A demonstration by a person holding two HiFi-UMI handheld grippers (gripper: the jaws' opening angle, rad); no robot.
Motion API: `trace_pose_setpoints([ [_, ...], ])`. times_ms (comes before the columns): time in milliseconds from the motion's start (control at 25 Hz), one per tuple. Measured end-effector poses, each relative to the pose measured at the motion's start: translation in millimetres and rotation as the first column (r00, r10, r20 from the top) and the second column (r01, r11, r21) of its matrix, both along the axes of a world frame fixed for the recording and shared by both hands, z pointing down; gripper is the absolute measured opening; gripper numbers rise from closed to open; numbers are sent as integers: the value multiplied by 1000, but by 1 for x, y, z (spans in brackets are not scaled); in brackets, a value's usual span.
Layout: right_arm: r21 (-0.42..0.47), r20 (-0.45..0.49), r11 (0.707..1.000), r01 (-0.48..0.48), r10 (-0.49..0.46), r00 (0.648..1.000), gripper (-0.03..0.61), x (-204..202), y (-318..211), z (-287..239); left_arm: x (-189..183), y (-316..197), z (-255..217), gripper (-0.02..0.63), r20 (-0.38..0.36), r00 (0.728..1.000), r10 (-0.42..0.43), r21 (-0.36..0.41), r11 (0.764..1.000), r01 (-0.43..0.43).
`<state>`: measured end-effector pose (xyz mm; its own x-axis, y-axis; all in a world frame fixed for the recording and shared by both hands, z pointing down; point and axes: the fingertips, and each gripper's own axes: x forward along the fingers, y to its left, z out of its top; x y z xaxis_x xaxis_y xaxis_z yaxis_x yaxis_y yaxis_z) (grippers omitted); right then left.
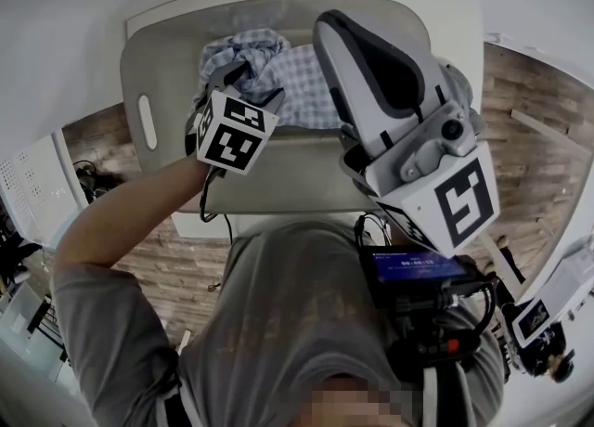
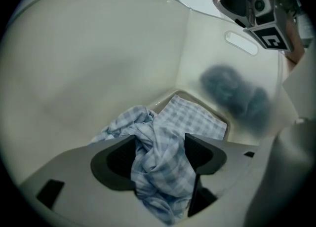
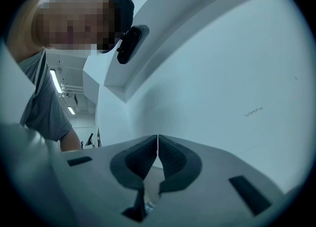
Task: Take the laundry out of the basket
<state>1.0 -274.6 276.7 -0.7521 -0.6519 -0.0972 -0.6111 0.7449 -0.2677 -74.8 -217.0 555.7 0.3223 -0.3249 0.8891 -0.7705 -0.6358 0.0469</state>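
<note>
Item one, left tongs (image 2: 160, 159): pointed steeply down into the basket (image 2: 98, 63), jaws standing wide apart, the pads gripping nothing. Item two, the laundry: a blue-and-white checked cloth (image 2: 163, 142), crumpled, lying on the basket floor directly beneath and ahead of the left tongs, with a bunched fold rising into the gap between the two jaws; a flatter part of the cloth spread away beyond the jaw tips toward the far corner of the floor. Whether the fold touched either pad could not be told. Item three, basket: pale plastic, smooth-walled, enclosing the left tongs on all sides; a handle slot (image 2: 242, 43) was cut high in the wall to the right of the left tongs, and a dark blurred shape (image 2: 234, 97) showed through that same wall below the slot. Item four, right tongs (image 3: 157, 152): jaws pressed fully together, nothing between them, held up outside the basket and to the right of the left tongs, aimed about level at a plain white wall (image 3: 237, 73). Item five, the person's grey shirt (image 1: 297, 323), below both tongs in the head view.
</note>
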Motion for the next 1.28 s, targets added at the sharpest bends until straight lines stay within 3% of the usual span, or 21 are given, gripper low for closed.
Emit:
trace_pose_setpoints([
  [80, -2, 11, 1000, 3, -3, 1000, 12, 0, 0, -1, -2, 0, 2, 317, 31, 1000, -3, 4, 1000, 3],
  [160, 1, 20, 1000, 5, -5, 1000, 12, 0, 0, -4, -7, -4, 3, 235, 67, 998, -13, 17, 1000, 12],
  [240, 4, 27, 1000, 3, -3, 1000, 12, 0, 0, -5, -10, -6, 3, 205, 80, 997, -20, 21, 1000, 18],
  [720, 9, 35, 1000, -7, 7, 999, 12, 3, 3, -6, -7, -4, 2, 69, 27, 999, -36, -10, 999, 36],
  [1040, 27, 30, 1000, -2, 1, 1000, 12, 2, 6, -9, -7, -14, -5, 57, -9, 999, -45, 20, 999, 45],
  [1280, 59, 32, 998, -4, 2, 999, 12, 0, 7, -16, -5, -36, -22, 55, -28, 999, -32, 103, 994, 35],
])
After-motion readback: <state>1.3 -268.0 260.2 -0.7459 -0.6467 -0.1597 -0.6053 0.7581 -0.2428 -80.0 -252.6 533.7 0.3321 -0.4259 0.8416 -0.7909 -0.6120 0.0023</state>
